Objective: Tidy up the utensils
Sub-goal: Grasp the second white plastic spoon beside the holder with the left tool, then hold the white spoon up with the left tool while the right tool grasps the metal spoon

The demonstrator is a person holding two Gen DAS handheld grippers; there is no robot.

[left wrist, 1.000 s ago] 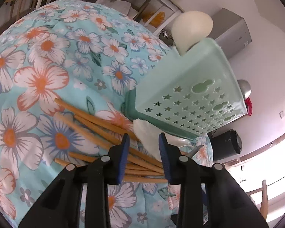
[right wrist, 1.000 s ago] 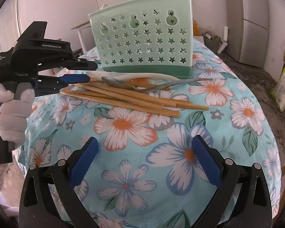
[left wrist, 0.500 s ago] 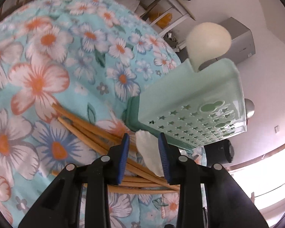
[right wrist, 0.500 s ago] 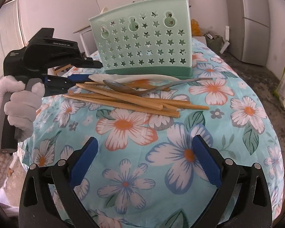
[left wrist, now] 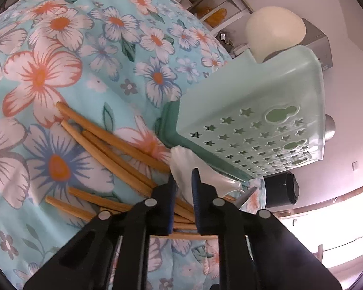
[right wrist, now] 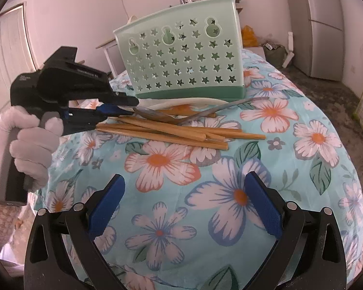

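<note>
— Since the white spoon is pinched only at its bowl end by the left gripper, what is risked?

— A slip or twist may be caused: the handle is still lain along the rack base, beside the chopsticks and steel spoon, all on the cloth.

— Could the pile be disturbed?

— Chopsticks could be dragged or rolled if the spoon is lifted carelessly. The rack might be nudged too.

— And the right gripper?

— It is held wide apart, nothing grasped, well short of the pile.

White walls, grey fridge in corner, bright window
</note>
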